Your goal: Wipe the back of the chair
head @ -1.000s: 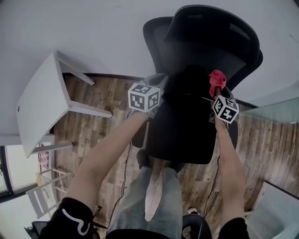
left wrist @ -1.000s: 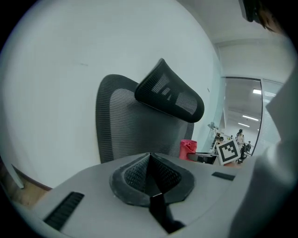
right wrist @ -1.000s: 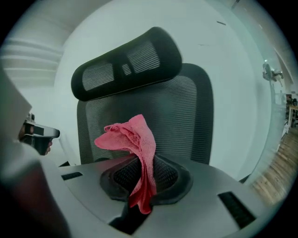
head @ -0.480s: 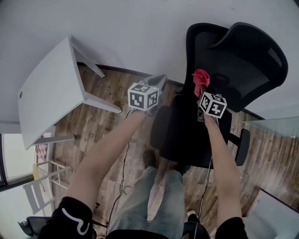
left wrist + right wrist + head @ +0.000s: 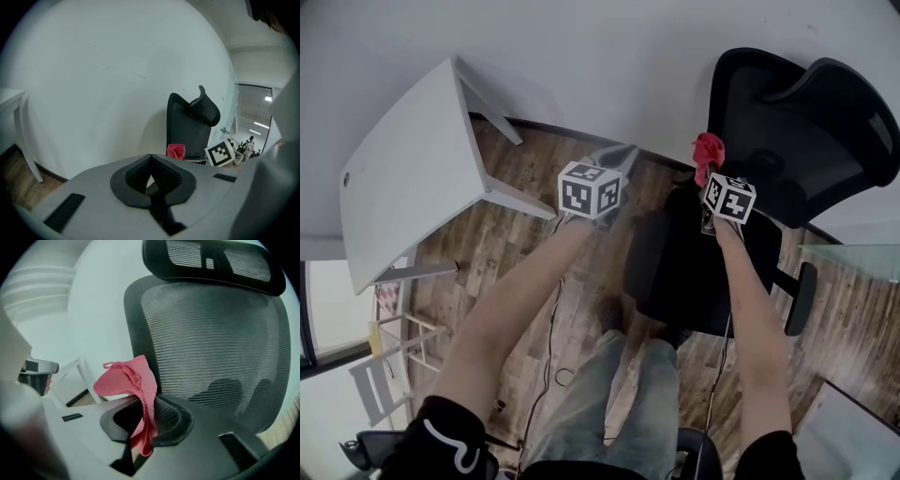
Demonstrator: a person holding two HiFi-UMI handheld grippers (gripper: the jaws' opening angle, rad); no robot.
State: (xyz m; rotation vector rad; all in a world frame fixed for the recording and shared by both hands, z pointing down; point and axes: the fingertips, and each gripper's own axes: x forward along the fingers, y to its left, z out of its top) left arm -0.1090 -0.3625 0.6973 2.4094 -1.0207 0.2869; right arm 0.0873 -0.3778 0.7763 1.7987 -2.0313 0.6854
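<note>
chair (image 5: 806, 122) has shifted rightward in the head view. right gripper (image 5: 146, 416): fingers clamp the red cloth (image 5: 129, 380) just before the chair back (image 5: 215, 343), ready to wipe. left gripper (image 5: 150, 177): fingers closed, empty, idle beside the chair.

Right claw (image 5: 709, 176) gripping red cloth (image 5: 708, 150), near black chair (image 5: 806, 122), white table (image 5: 408, 169)

The left forearm (image 5: 517, 302) and the right forearm (image 5: 754, 309) were stretched forward. The left hand-held gripper (image 5: 150, 161) had its jaws together, holding nothing. The right hand-held gripper (image 5: 144, 409) had its jaws pressed on a pink cloth (image 5: 132, 379).
</note>
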